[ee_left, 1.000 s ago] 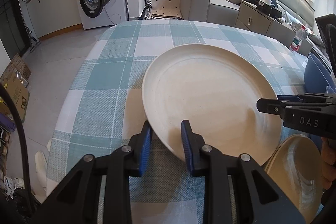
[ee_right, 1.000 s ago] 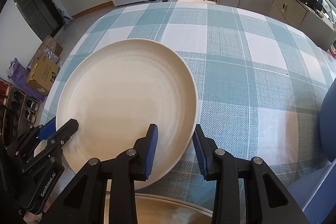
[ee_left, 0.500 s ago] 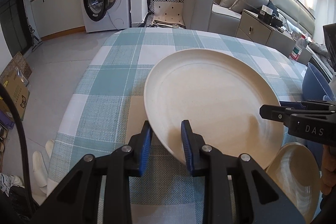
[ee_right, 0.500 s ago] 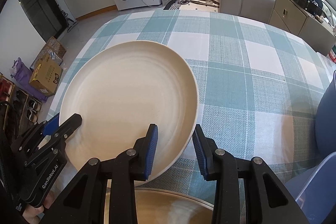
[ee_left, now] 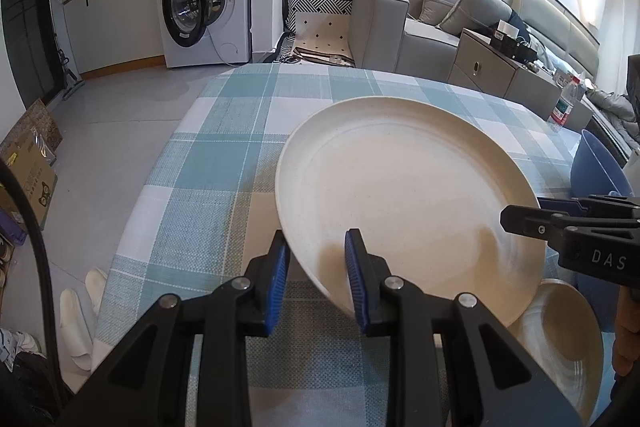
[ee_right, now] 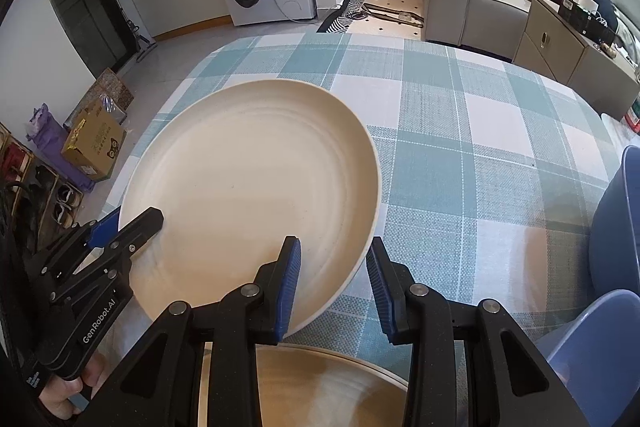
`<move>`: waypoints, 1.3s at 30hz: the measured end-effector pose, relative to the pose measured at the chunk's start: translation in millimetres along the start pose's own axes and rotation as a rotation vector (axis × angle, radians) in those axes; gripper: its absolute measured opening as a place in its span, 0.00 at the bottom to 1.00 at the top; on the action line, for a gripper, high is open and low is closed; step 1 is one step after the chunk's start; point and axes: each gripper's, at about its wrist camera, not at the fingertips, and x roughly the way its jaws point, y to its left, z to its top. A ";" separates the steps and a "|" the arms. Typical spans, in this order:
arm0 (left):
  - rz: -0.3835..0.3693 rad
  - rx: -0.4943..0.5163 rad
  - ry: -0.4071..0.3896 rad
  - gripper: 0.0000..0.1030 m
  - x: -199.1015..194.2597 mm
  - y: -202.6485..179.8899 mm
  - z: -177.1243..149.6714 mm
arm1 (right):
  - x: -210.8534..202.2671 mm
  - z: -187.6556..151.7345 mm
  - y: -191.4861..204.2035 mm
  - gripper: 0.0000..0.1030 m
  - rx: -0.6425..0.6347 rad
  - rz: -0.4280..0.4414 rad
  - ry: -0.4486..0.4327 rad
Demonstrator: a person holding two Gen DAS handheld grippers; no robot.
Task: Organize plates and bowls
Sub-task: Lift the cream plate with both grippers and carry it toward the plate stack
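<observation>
Plate (ee_left: 404,187): large and cream-coloured, held tilted above the table between both grippers, its far edge higher than its near edge.
Left gripper (ee_left: 316,279): clenched on the plate's near left rim, one blue pad under the rim and one on the plate's face.
Right gripper (ee_right: 334,287): clenched on the plate's near right rim, one pad on the face and one outside the edge.
Second plate (ee_right: 320,387): also cream, lying flat on the table just below the held one, near the right gripper.
Blue bowls (ee_right: 616,219): at the table's right edge, well apart from the held plate.
Table (ee_right: 460,131): covered with a teal and white checked cloth.
Hand (ee_right: 68,399): grips the left gripper's handle at the lower left of the right view.
Background: a washing machine (ee_left: 204,3) with its door open, and a grey sofa (ee_left: 432,15).
</observation>
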 end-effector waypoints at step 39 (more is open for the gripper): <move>0.025 0.036 -0.090 0.26 -65.8 -23.9 -6.8 | -80.2 -36.9 -3.6 0.35 -0.003 0.038 -0.130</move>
